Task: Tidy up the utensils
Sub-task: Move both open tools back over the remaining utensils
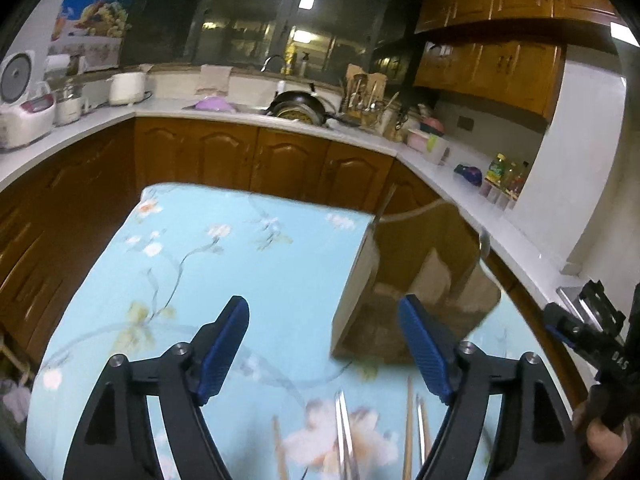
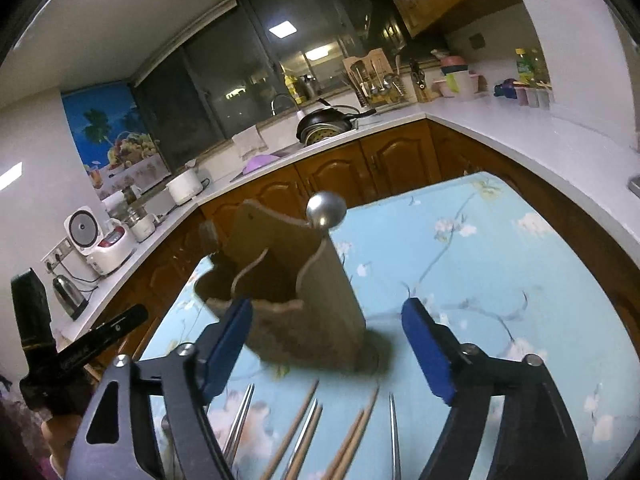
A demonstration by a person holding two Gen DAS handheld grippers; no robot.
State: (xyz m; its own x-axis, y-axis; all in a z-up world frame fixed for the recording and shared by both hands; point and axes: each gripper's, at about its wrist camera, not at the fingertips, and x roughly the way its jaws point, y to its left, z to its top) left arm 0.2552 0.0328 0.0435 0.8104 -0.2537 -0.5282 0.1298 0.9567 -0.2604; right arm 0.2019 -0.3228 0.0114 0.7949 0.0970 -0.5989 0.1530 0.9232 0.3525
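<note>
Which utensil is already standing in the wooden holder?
The round-headed metal ladle; the wooden and metal chopsticks all lie flat on the cloth.

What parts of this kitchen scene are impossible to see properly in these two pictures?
- Wooden and metal chopsticks: lower ends cut off by both views' bottom edges.
- Brown wooden utensil holder: blurred in left view; its inside hidden in both.
- Round metal ladle: its handle end hidden inside the holder, right view.

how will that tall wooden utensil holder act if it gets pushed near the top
The utensil holder looks rigid wood, so it should not flex. It stands tall on a small base, so it may tip. The tablecloth under it might slide or bunch.
</note>
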